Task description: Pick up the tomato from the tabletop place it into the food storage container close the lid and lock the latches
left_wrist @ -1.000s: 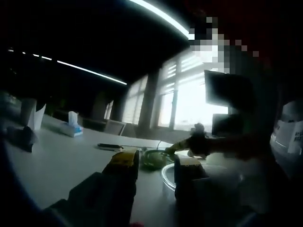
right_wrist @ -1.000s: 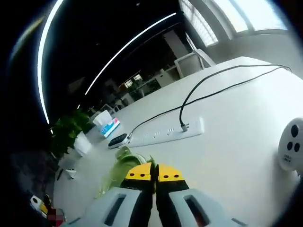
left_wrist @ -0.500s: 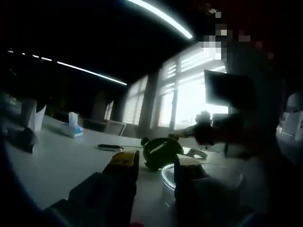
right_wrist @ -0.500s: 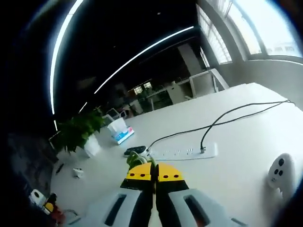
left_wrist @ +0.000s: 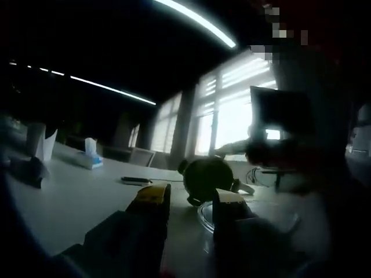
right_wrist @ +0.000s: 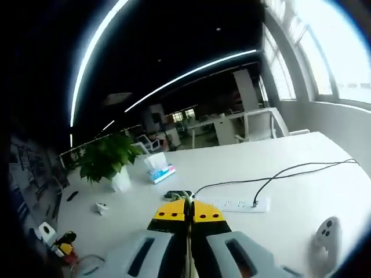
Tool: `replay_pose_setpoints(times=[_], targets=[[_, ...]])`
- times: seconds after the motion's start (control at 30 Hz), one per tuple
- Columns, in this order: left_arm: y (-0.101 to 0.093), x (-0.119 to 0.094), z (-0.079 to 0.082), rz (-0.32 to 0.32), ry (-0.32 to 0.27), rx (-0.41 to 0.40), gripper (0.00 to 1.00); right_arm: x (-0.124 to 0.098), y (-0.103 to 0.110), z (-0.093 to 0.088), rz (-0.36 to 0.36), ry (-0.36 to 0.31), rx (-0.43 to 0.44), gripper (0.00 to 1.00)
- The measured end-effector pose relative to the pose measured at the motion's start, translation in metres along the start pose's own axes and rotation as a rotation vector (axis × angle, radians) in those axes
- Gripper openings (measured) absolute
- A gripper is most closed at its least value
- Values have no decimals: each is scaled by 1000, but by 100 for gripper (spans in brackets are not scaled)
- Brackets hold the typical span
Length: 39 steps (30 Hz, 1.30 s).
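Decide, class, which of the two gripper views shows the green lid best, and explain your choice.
The left gripper view. There the lid hangs tilted above the clear container, its round outline plain against the bright window, carried by the right gripper. In the right gripper view only a sliver of lid peeps past the shut yellow jaw tips.

1. Left gripper (left_wrist: 188, 205): two blocky jaws, dark against the backlight, each ending in a yellow tip pad; left pad shows faint dark markings.
2. Right gripper (right_wrist: 188, 211): pale grey-white moulded jaw bodies, each with a dark slot-shaped recess.
3. Right gripper tips: yellow angular caps over black inner faces, small dark dots (screws or holes) on each cap.
4. Other gripper seen in the left gripper view (left_wrist: 235, 149): dark silhouette, detail unreadable.
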<state>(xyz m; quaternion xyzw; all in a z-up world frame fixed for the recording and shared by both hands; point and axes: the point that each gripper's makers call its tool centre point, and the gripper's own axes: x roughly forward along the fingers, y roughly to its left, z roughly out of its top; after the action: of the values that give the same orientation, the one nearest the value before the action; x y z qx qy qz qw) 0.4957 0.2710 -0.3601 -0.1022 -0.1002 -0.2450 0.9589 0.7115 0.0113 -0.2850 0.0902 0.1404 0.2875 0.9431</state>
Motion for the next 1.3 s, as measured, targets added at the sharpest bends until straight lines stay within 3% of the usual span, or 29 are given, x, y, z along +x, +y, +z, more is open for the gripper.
replay_pose_setpoints(times=[0.4, 0.77, 0.93, 1.1, 1.3], targets=[[2, 0, -2, 8, 8, 16, 23, -22, 32, 14, -3, -13, -193, 0], [2, 0, -2, 11, 7, 24, 23, -42, 77, 16, 36, -19, -280, 0], [3, 0, -2, 14, 9, 24, 23, -55, 116, 17, 87, -30, -368, 0], [8, -2, 1, 36, -1, 29, 23, -68, 152, 22, 109, -81, -485, 0], [25, -7, 8, 103, -29, 22, 23, -88, 208, 18, 126, -150, -720, 0]])
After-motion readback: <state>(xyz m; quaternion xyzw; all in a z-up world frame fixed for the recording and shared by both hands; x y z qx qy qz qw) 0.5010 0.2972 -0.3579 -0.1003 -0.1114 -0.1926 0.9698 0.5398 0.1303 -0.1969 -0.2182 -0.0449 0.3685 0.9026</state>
